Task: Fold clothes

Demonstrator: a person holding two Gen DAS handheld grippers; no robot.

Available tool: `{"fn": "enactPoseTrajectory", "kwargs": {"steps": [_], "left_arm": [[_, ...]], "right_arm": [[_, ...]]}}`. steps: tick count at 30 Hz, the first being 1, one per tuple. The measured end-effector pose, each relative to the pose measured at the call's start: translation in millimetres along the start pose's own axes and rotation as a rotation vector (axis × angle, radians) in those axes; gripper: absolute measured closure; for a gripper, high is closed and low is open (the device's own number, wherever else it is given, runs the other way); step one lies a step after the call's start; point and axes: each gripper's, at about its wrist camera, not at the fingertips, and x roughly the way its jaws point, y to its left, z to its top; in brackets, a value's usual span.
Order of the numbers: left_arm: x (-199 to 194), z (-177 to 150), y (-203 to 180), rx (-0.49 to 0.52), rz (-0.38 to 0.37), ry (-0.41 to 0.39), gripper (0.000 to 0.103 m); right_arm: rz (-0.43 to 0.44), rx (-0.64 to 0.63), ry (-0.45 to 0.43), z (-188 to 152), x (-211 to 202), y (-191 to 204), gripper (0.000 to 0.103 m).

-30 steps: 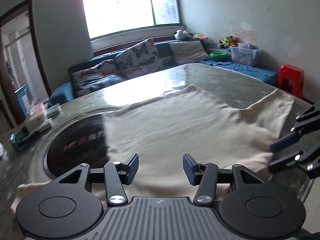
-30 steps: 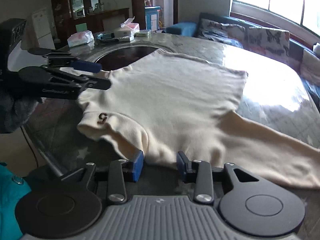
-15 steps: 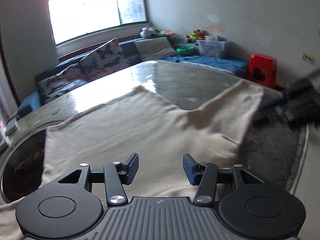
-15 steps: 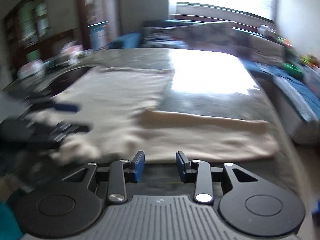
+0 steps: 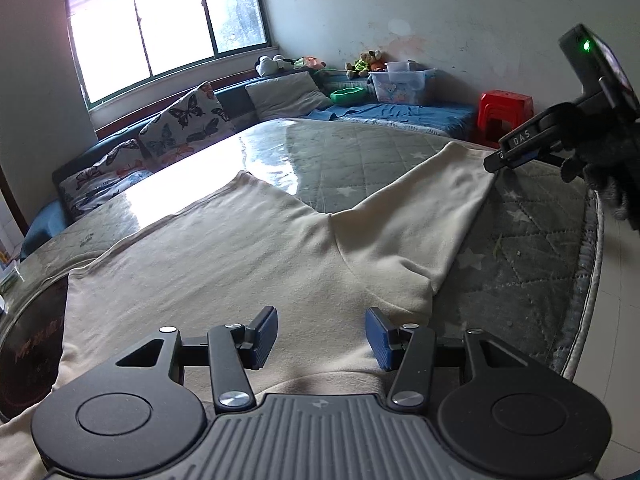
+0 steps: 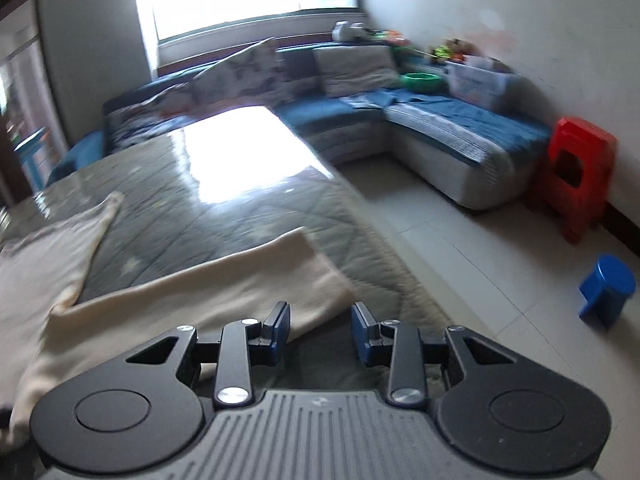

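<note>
Grey quilted table (image 5: 520, 248) under a bright window carries the cream sweater (image 5: 224, 264), spread flat across the frame's centre, one sleeve (image 5: 432, 200) running to the upper right. The left gripper (image 5: 322, 334) hangs half open over the body, empty. The right gripper (image 6: 320, 330), also part open and empty, is at the sleeve's cuff (image 6: 312, 276); that view is blurred, so contact is unclear. Pinch the cuff's edge squarely, then carry the sleeve across the body.

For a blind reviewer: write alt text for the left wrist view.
A cream sweater lies spread on a quilted table, the open left gripper over it. The right gripper nears the sleeve end.
</note>
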Motion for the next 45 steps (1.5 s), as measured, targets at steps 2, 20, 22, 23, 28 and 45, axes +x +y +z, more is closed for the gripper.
{"fn": "enactPoseTrajectory", "kwargs": {"steps": [2,20,22,23,28,45], "left_arm": [[-2,3,2,-0.012,0.001,-0.008,0.051],[6,5,-5,-0.018,-0.047,0.000,0.051],[3,6,-1,-0.030,-0.048,-0.004,0.051],[1,6,1,-0.037,-0.046,-0.008,0.051],[-13,7,22,-0.097,-0.023,-0.026,0.050],[-83,-49,111,-0.304,0.209,-0.047,0.049]], "right_arm": [[-0.019,0.021,-0.012,1,4,-4,0.074],[-0.022,-0.033,-0.161,32,-7,10,0.099],[-0.020,-0.029,-0.144,29,-3,11,0.099],[-0.017,-0.029,-0.146,29,-4,12,0.099],[0.016,-0.060,-0.188,38,-24,21,0.099],[0.418,-0.505,-0.271,46,-115,209,0.099]]}}
